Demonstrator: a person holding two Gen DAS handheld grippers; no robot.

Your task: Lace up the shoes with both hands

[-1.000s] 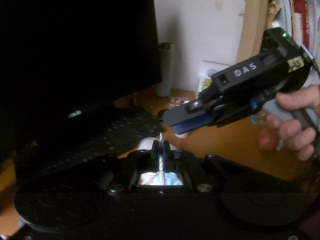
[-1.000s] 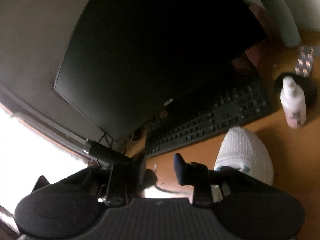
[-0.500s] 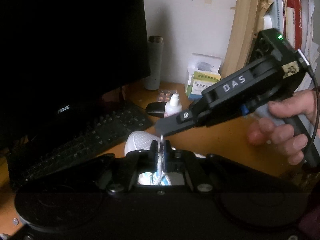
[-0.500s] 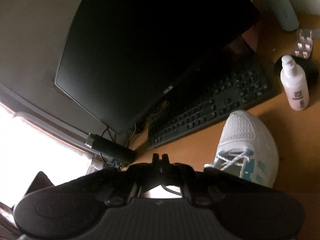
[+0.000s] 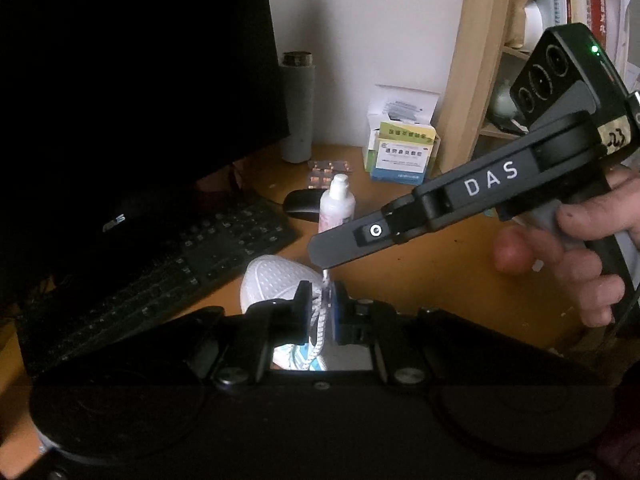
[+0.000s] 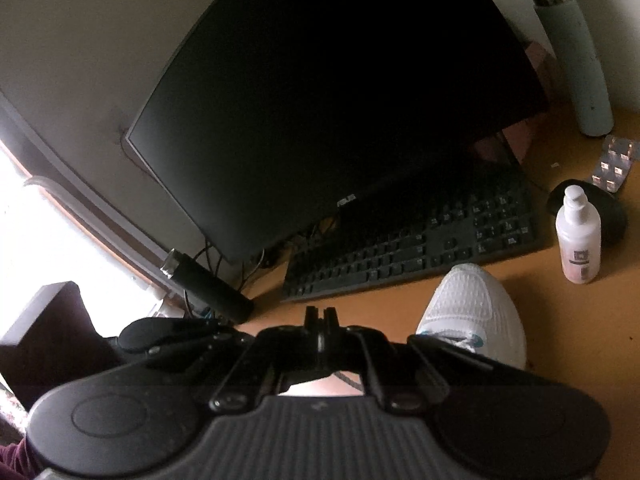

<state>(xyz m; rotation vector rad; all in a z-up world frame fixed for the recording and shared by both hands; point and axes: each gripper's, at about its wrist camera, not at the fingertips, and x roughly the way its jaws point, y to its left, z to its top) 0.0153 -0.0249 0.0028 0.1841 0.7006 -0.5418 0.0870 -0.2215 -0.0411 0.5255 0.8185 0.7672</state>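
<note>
Opened since a second ago, the left gripper [image 5: 320, 312] now stands slightly parted around the lace [image 5: 318, 320] — right gripper [image 5: 325, 266] pinched shut on its tip. White shoe [image 6: 472, 308] sits just before the keyboard [image 6: 412, 248].

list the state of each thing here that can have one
left gripper: fingers parted, shoelace running between them
right gripper: shut on the shoelace tip
white sneaker: on the desk, partly laced
monitor: screen dark
spray bottle: upright, cap on
flask: upright, lid on
</note>
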